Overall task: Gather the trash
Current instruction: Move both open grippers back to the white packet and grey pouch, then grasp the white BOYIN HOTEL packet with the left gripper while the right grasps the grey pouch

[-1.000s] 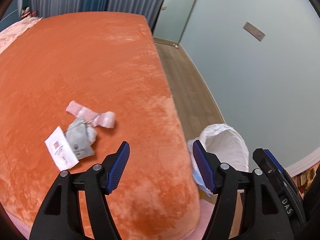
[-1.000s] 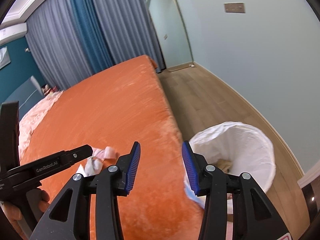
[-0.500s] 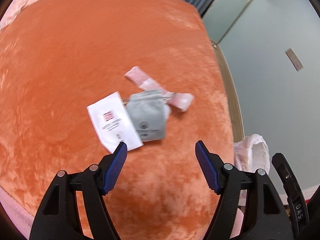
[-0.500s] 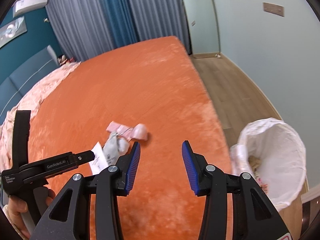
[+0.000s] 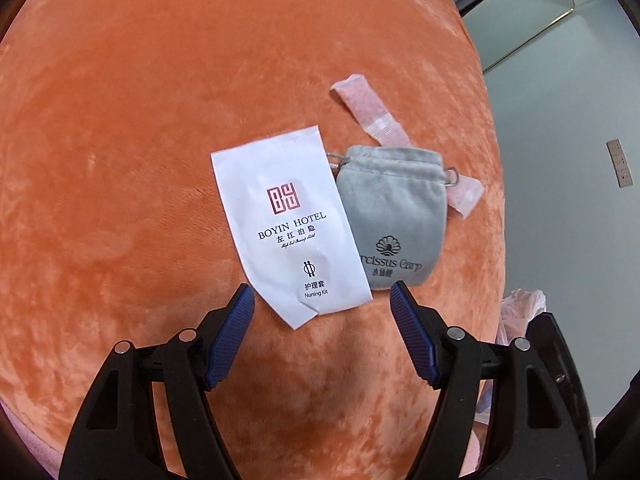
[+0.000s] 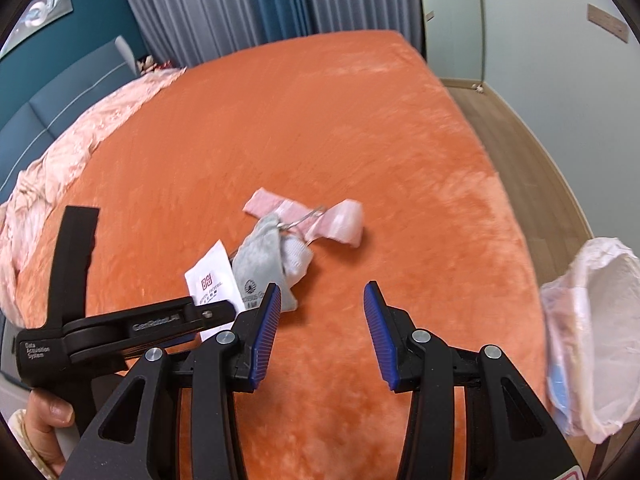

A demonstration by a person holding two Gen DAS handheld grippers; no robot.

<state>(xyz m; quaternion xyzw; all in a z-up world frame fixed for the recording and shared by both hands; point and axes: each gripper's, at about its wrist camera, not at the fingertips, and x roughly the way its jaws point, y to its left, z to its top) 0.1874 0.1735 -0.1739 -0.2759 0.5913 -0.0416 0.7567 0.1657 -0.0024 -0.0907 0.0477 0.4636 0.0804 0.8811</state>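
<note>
Approach to the white sachet (image 5: 294, 226): I judged a low, flat pinch at its near corner best. My left gripper (image 5: 322, 334) stood spread, empty; right gripper (image 6: 318, 334) likewise. Flat, printed "Nursing Kit", it lay near the bed (image 5: 120, 120)'s right edge, overlapping 1 grey pouch (image 5: 394, 216).

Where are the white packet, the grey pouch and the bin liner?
white packet (image 5: 288, 224): left wrist view, its printed front.
grey pouch (image 5: 396, 204): left wrist view, middle of its cloth body.
bin liner (image 6: 596, 320): right wrist view, its inner wall.
</note>
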